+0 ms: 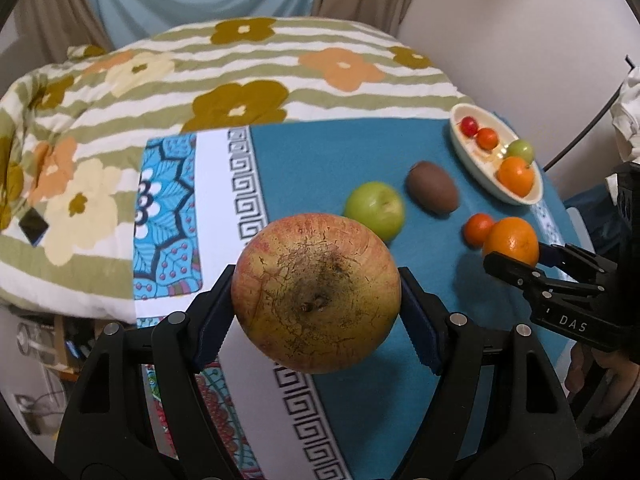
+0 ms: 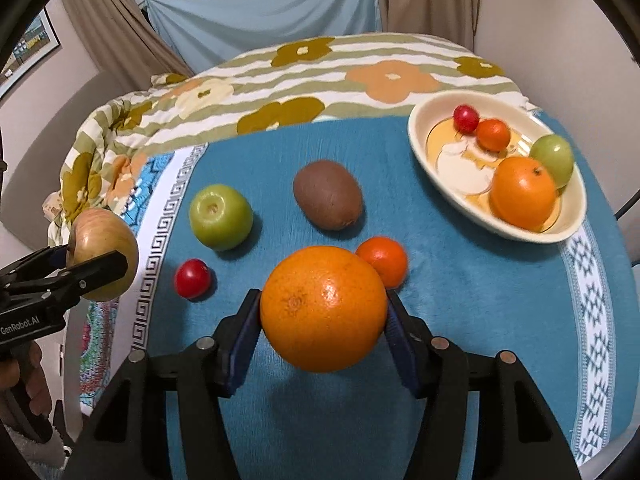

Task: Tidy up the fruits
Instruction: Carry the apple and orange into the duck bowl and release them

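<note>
My left gripper [image 1: 316, 292] is shut on a large red-yellow apple [image 1: 316, 294], held above the cloth; the apple also shows at the left of the right wrist view [image 2: 102, 254]. My right gripper [image 2: 322, 316] is shut on a big orange [image 2: 323, 308], also seen in the left wrist view [image 1: 512, 240]. On the teal cloth lie a green apple [image 2: 221, 216], a brown kiwi [image 2: 328, 195], a small tangerine [image 2: 383, 260] and a red cherry tomato [image 2: 193, 279]. A cream oval bowl [image 2: 420, 140] at the far right holds several fruits.
The teal cloth [image 2: 460, 320] covers the table, with a patterned border [image 2: 592, 308] at its right edge. A flowered striped quilt [image 2: 320, 76] lies behind it. Curtains [image 2: 264, 12] hang at the back. A dark phone [image 1: 34, 222] lies on the quilt at left.
</note>
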`<state>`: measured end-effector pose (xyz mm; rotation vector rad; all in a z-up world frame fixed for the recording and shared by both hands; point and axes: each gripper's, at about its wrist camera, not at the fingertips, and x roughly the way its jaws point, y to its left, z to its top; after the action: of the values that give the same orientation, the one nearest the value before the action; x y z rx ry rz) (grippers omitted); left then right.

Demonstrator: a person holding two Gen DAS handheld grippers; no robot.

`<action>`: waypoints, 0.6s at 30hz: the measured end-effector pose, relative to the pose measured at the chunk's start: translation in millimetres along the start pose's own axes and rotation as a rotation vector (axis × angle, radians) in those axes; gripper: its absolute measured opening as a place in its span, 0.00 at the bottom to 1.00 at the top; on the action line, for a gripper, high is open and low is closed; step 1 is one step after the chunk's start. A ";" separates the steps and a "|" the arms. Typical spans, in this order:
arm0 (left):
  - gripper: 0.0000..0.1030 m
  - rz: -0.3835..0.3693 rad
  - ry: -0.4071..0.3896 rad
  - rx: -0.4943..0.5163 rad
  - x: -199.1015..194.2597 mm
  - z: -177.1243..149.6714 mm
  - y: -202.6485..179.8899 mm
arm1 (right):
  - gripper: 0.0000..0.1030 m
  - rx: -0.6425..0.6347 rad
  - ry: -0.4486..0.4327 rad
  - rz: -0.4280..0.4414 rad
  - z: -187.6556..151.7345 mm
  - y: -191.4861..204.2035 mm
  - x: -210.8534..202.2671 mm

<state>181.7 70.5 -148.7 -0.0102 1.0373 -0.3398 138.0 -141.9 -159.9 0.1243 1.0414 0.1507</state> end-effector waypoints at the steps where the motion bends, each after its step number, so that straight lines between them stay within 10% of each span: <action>1: 0.78 0.000 -0.005 0.007 -3.0 2.7 -5.6 | 0.53 0.000 -0.009 0.004 1.7 -2.6 -5.1; 18: 0.78 -0.053 -0.067 0.000 0.3 54.7 -132.2 | 0.53 -0.036 -0.079 0.047 49.6 -107.3 -60.9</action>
<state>192.1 -63.1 -98.7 -0.0490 0.9719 -0.3847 157.7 -260.0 -102.1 0.1213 0.9573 0.2057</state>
